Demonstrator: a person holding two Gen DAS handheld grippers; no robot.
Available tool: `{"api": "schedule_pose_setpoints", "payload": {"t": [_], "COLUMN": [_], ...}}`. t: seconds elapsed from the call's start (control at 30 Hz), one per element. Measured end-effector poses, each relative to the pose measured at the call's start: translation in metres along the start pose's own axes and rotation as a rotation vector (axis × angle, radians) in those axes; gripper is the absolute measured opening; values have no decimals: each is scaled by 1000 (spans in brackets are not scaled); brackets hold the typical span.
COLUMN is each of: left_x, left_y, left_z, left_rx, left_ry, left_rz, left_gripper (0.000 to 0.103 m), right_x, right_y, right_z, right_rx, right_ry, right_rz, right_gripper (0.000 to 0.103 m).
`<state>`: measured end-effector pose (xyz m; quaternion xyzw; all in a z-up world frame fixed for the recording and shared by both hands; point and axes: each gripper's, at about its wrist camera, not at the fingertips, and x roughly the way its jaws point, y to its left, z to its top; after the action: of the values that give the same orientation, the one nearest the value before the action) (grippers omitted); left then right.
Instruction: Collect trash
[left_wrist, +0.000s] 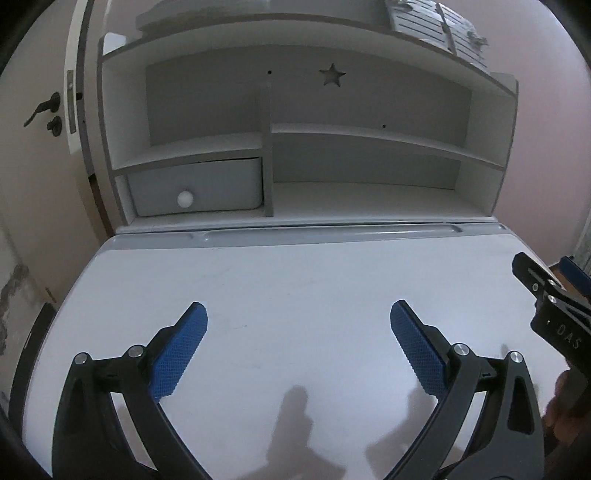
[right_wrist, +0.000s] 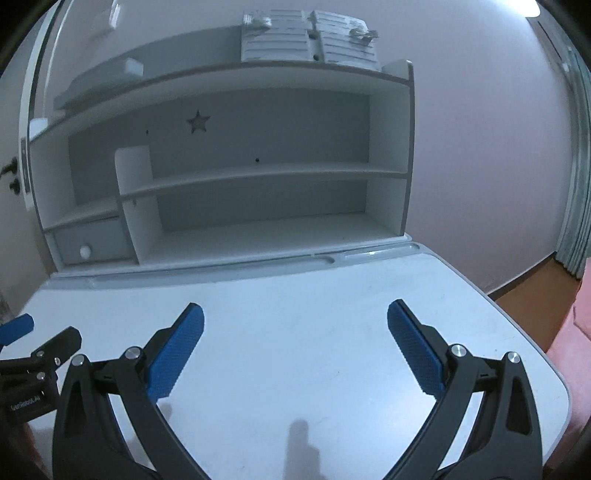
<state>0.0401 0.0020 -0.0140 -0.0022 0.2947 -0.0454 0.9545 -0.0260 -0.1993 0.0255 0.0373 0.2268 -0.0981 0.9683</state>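
**A:** Tongs state?

**B:** I have the left gripper (left_wrist: 298, 306) spread wide with nothing between the blue pads. The right gripper (right_wrist: 295, 306) is the same, wide apart and empty. Both hover over the near half of the tabletop (left_wrist: 295, 266), side by side, pointing at the back edge.

**A:** Where's the trash?

**B:** None on the tabletop that I can see, the surface is bare in both views. The only candidate is a small crumpled scrap (right_wrist: 364, 34) up on the hutch top (right_wrist: 184, 79). It sits on the slatted panels (right_wrist: 277, 44) near the right end. From the left wrist it shows as a ragged bit (left_wrist: 476, 37) at that same end. There may be a second scrap (right_wrist: 255, 18) at the left side of the panels, too blurred to call.

**A:** Direction from the tongs?

**B:** Ahead and well above, past the back edge and over both shelves. It lies right of centre, so I judge my right gripper the nearer one.

**A:** Long axis, pointing?

**B:** It looks a bit wider than tall, roughly along the hutch's front edge. It's too small to say for sure, and I see no clear pointing end.

**A:** Drawer?

**B:** The drawer (left_wrist: 195, 192) is closed, at the lower left of the hutch.
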Motion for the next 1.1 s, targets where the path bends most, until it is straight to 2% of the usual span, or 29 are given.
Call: {"api": "schedule_pose_setpoints", "payload": {"t": [0.1, 0.17, 0.3, 0.37, 0.47, 0.63, 0.77, 1.1], "left_x": [0, 0, -4, -1, 0, 1, 0, 3], "left_y": [0, 0, -1, -3, -7, -18, -27, -26], "left_z": [-4, -3, -7, -6, -5, -4, -4, -5], "left_rx": [-8, -14, -55, -76, -55, 1, 43, 40], "left_ry": [7, -9, -37, -24, -26, -27, -34, -22], "left_rz": [-17, -10, -5, 35, 1, 22, 38, 31], "left_gripper": [96, 96, 96, 96, 96, 96, 96, 96], "right_x": [-6, -2, 11, 15, 15, 15, 18, 20], "right_y": [-3, -1, 12, 15, 14, 6, 0, -3], "right_z": [-2, -1, 0, 0, 0, -1, -1, 1], "right_rx": [23, 8, -55, -70, -69, -35, -18, -12], "right_ry": [-44, -26, 47, 65, 56, 43, 62, 82], "right_rz": [24, 21, -40, -41, -40, -76, -71, -60], "right_gripper": [96, 96, 96, 96, 96, 96, 96, 96]}}
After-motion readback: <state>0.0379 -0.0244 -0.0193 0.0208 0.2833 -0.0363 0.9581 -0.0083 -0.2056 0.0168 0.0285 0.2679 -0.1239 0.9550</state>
